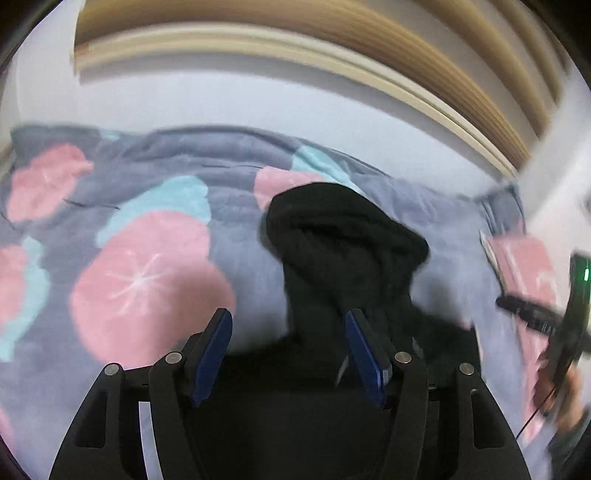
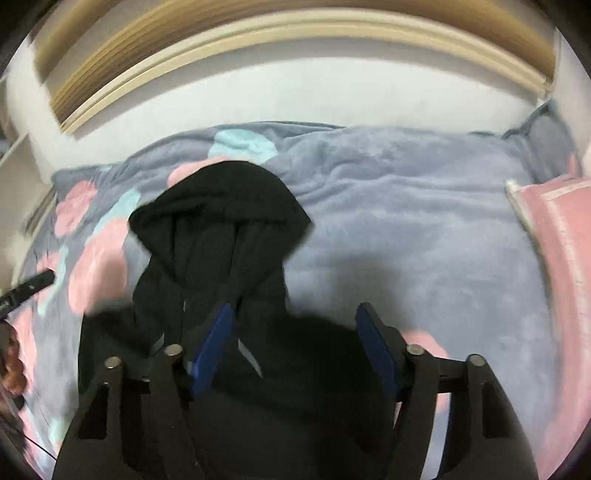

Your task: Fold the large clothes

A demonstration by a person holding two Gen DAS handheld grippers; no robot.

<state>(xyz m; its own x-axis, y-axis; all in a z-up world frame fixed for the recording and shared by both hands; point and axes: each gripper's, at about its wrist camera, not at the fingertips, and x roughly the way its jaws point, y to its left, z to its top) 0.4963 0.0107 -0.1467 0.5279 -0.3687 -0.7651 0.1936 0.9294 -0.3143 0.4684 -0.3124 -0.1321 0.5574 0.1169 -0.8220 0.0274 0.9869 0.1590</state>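
A black hoodie (image 1: 343,236) lies on a bed with its hood pointing away from me; it also shows in the right wrist view (image 2: 221,218). My left gripper (image 1: 288,325) is open, its blue-padded fingers (image 1: 218,339) wide apart just above the garment's left shoulder area. My right gripper (image 2: 295,321) is open too, above the garment's right side, with its left pad (image 2: 218,332) over the black cloth. Neither holds anything. The hoodie's body is hidden under the grippers.
The bed is covered by a grey-blue blanket (image 2: 424,221) with pink and teal prints. A pink pillow (image 2: 557,236) lies at the right. A white wall and a beige window frame (image 2: 295,33) rise behind the bed. The other gripper shows at the right edge (image 1: 546,321).
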